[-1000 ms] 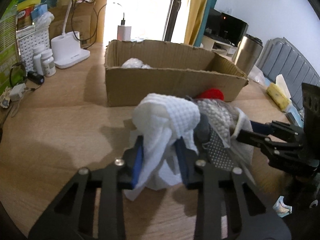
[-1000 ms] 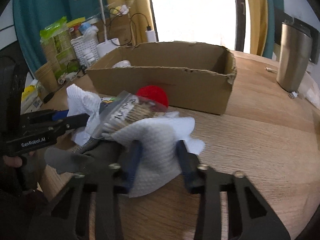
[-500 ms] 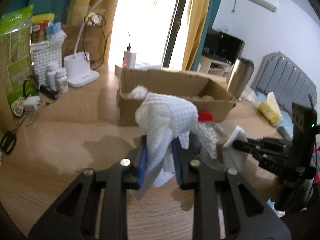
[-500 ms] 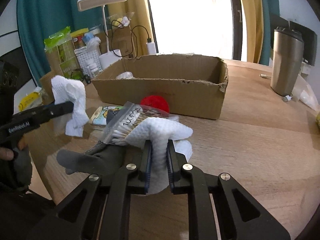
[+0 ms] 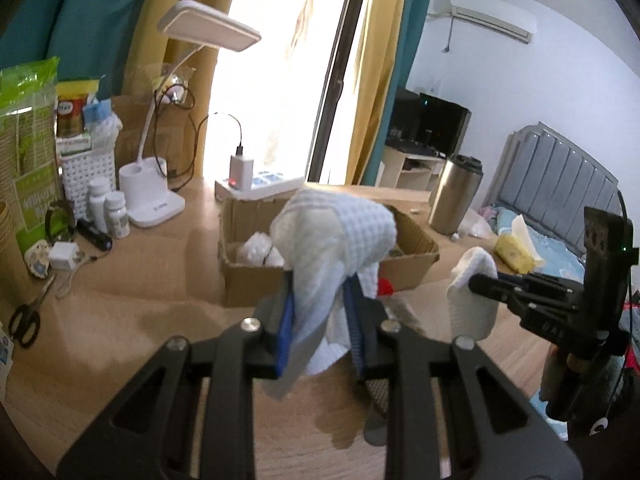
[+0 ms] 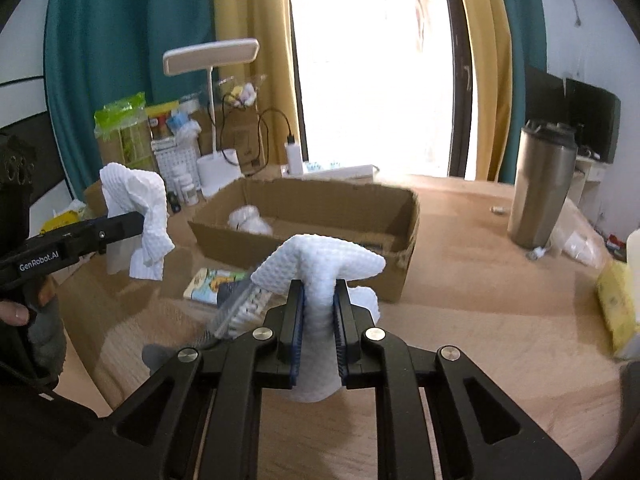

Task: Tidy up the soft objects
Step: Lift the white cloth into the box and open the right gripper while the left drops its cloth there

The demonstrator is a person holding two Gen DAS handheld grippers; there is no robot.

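1. Left wrist view: left hand-held gripper [image 5: 320, 312] clamped on a white waffle-weave cloth [image 5: 332, 232]; cloth bunched over the blue pads, tail drooping below, held clear above the wooden surface [image 5: 132, 320]; cardboard box [image 5: 412, 248] sits just behind it with a white wad [image 5: 256, 250] already inside at its left end; right hand-held gripper [image 5: 474, 282] visible at the right edge, pinching its own white cloth piece [image 5: 470, 300].
2. Same view, step judged: carry cloth over the box rim; best to clear the near wall fully before letting go so the hanging tail does not snag the rim.
3. Right wrist view: right hand-held gripper [image 6: 319, 312] shut tight on a white textured cloth [image 6: 320, 264]; cloth folds out both sides over the pads, thin and limp, lower end hangs between the fingers; box [image 6: 360, 280] just ahead, open top, mostly bare floor.
4. Same view: left hand-held gripper [image 6: 138, 220] at left, cloth [image 6: 140, 216] draped over its tip, raised off the surface; leftover items near the box front include a cotton-swab bag [image 6: 244, 304] and a small printed pack [image 6: 208, 280]; grey soft item at the bottom left is too blurred to name.
5. Both cloths look light and floppy; likely to crumple on drop, so release low inside the box.
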